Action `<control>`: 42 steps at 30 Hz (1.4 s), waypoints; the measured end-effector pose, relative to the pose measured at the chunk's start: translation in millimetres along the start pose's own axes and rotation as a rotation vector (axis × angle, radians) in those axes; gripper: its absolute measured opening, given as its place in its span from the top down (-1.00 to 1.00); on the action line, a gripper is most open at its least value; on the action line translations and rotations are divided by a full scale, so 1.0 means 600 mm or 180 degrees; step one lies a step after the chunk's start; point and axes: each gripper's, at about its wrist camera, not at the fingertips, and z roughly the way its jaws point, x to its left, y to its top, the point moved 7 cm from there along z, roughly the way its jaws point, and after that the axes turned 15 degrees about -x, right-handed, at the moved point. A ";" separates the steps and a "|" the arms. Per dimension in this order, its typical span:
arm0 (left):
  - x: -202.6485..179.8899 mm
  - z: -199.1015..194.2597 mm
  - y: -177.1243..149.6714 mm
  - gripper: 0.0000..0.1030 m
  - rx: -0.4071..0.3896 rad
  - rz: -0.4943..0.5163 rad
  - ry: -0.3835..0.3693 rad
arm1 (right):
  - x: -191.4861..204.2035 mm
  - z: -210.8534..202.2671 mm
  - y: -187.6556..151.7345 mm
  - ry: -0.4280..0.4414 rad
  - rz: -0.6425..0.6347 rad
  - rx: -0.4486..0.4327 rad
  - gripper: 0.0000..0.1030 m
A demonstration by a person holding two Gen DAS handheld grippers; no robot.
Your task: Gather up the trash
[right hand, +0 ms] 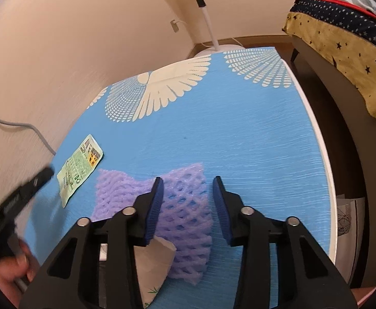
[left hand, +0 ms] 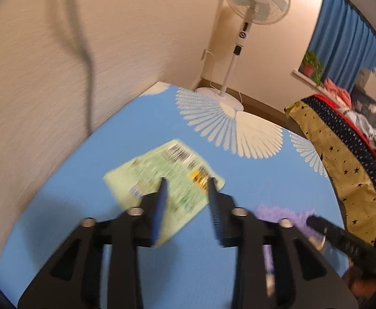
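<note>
A pale green printed wrapper (left hand: pixel 162 164) lies flat on the blue patterned tablecloth (left hand: pixel 252 180) near the wall. My left gripper (left hand: pixel 187 180) hovers over it, open, with the wrapper under and between its fingers; the view is blurred. In the right wrist view the same wrapper (right hand: pixel 81 166) lies at the left. A purple foam net sleeve (right hand: pixel 185 206) lies in front of my right gripper (right hand: pixel 188 179), which is open: the net sits between the fingers with a gap at the right pad. A crumpled white paper scrap (right hand: pixel 157 260) rests beside the net.
A standing fan (left hand: pixel 257 0) is on the floor beyond the table's far end. A bed with a star-print cover (left hand: pixel 342 141) runs along the right. A grey cable (right hand: pixel 20 126) hangs on the wall at left. A hand (right hand: pixel 15 270) shows at the lower left.
</note>
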 end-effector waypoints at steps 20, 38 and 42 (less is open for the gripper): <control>-0.025 0.152 -0.009 0.23 0.0611 0.0251 0.0614 | 0.005 -0.022 0.026 0.0250 0.0127 -0.0258 0.92; -0.039 0.004 0.039 1.00 0.0381 0.0169 0.0363 | 0.055 -0.161 0.113 0.0284 0.0024 -0.0801 0.93; -0.026 -0.004 0.050 0.99 0.0330 0.0030 0.0203 | 0.051 -0.205 0.134 0.0239 0.0040 -0.0970 0.93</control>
